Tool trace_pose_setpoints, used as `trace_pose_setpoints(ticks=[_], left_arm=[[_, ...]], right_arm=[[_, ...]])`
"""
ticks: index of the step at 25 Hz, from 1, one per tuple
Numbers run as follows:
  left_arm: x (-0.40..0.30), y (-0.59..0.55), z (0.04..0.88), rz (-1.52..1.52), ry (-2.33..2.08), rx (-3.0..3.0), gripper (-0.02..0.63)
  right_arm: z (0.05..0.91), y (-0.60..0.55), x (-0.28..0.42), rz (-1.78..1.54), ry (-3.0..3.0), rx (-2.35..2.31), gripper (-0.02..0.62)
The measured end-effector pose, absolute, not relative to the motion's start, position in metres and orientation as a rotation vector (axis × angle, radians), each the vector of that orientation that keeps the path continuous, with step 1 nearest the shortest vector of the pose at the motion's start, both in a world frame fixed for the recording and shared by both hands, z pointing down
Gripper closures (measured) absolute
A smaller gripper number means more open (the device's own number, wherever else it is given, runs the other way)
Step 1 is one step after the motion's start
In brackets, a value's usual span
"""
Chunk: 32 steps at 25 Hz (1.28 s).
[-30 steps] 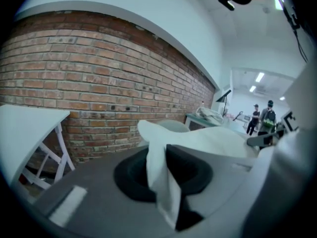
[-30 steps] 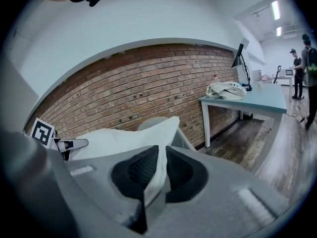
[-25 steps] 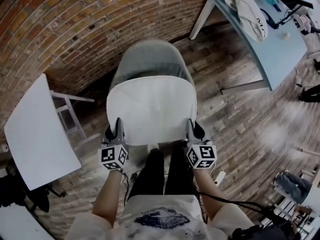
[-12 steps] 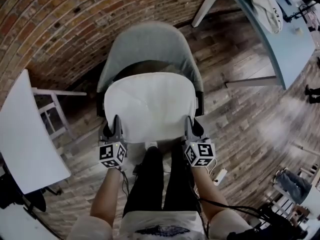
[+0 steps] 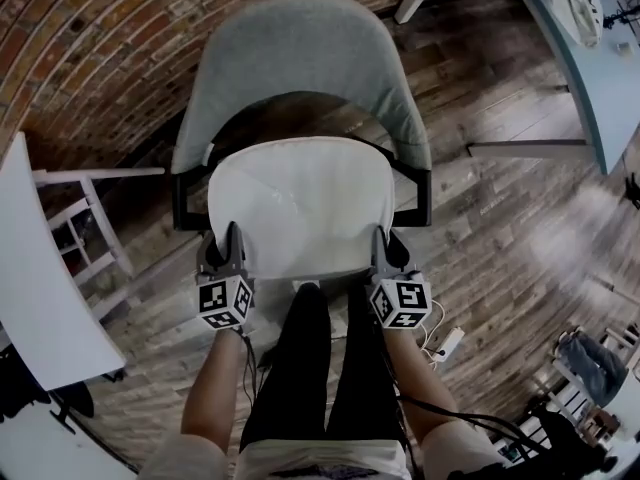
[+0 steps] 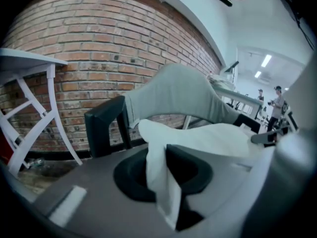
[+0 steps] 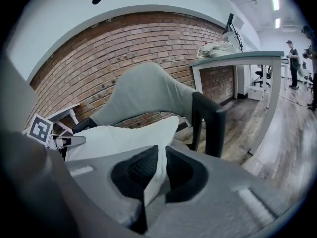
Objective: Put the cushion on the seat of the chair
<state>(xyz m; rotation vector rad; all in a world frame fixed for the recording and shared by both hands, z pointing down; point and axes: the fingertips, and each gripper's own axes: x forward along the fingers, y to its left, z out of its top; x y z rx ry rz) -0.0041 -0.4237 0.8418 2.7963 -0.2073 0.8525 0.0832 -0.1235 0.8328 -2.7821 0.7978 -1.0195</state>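
I hold cushion (image 5: 300,203) by near corners: left tongs (image 5: 233,238) clamped at its 7 o'clock, right tongs (image 5: 381,240) at 5. Cushion above seat (image 5: 290,118) of chair (image 5: 195,128), seemingly not settled. Risk: far edge snags backrest (image 5: 310,53), or thin fabric slips, landing crooked.

Head view steeply down; gripper views low, close, sharing the chair (image 5: 300,58)

Brick wall (image 5: 90,28) at 11 o'clock, plank floor (image 5: 510,218), white table (image 5: 40,288) at 9 o'clock, blue table (image 5: 610,68) at 2 o'clock, ceiling strip lights (image 7: 275,0)
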Motion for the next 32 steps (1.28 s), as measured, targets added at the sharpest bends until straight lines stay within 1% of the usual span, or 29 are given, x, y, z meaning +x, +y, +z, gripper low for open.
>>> trace_pose_setpoints(ticks=[12,32], left_arm=[[-0.020,-0.424,0.902,0.931,-0.205,2.775,0.545],[-0.032,-0.436,0.964,1.013,-0.261,2.721,0.532]], right_arm=[[0.891,-0.118,0.069,-1.097,0.770,-2.767,0.558],[0.956,-0.108,0.066,-1.213,0.701,-2.791,0.557]])
